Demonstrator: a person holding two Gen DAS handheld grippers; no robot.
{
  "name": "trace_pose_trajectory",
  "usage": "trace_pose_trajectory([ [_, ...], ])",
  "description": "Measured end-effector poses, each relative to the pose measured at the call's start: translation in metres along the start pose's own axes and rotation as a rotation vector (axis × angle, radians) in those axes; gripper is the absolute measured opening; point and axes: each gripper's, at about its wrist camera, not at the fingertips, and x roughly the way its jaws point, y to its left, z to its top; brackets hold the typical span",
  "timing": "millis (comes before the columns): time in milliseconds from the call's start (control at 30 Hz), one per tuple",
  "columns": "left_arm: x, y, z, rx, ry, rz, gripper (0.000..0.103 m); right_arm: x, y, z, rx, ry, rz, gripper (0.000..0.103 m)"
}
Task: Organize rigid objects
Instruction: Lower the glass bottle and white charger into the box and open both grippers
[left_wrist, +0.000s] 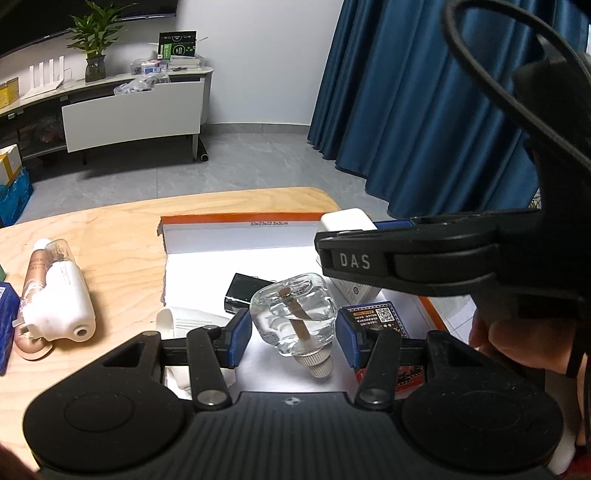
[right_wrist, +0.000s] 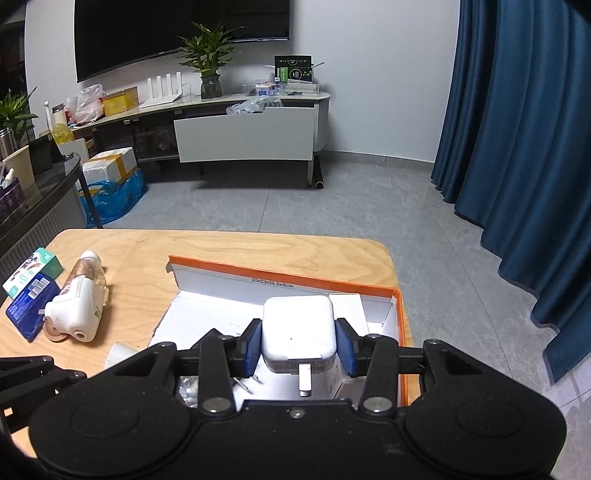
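Observation:
A clear glass bottle (left_wrist: 293, 317) with a ribbed cap pointing toward the camera sits between the blue pads of my left gripper (left_wrist: 295, 338), which is shut on it just above the white floor of the orange-rimmed box (left_wrist: 240, 218). My right gripper (right_wrist: 299, 347) is shut on a white charger block (right_wrist: 299, 328), its metal plug facing the camera, over the box's right half (right_wrist: 280, 271). In the left wrist view the right gripper (left_wrist: 328, 251) reaches in from the right, side-on, above the bottle, with the charger (left_wrist: 345, 219) at its tip.
In the box lie a black case (left_wrist: 245, 288), a card pack with a QR code (left_wrist: 376, 317) and a white carton (right_wrist: 347, 306). Left of it on the wooden table (right_wrist: 229, 247) are a white plug-in device (right_wrist: 77, 310), a pinkish tube (left_wrist: 33, 280) and a blue box (right_wrist: 29, 310).

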Motion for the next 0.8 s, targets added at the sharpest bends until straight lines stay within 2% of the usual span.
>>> trace_pose_trajectory([
  [267, 0.005, -0.005, -0.001, 0.009, 0.007, -0.001, 0.051, 0.001, -0.005, 0.002, 0.001, -0.028, -0.021, 0.055],
  [567, 0.015, -0.008, 0.0, 0.018, 0.014, -0.01, 0.051, -0.033, -0.019, -0.001, 0.019, -0.11, -0.076, 0.059],
  [733, 0.018, -0.014, 0.003, 0.021, 0.026, -0.047, 0.051, -0.053, -0.028, -0.006, 0.038, -0.123, -0.114, 0.063],
  [800, 0.015, -0.018, 0.004, 0.026, 0.017, -0.061, 0.059, -0.06, -0.029, -0.007, 0.042, -0.132, -0.124, 0.066],
])
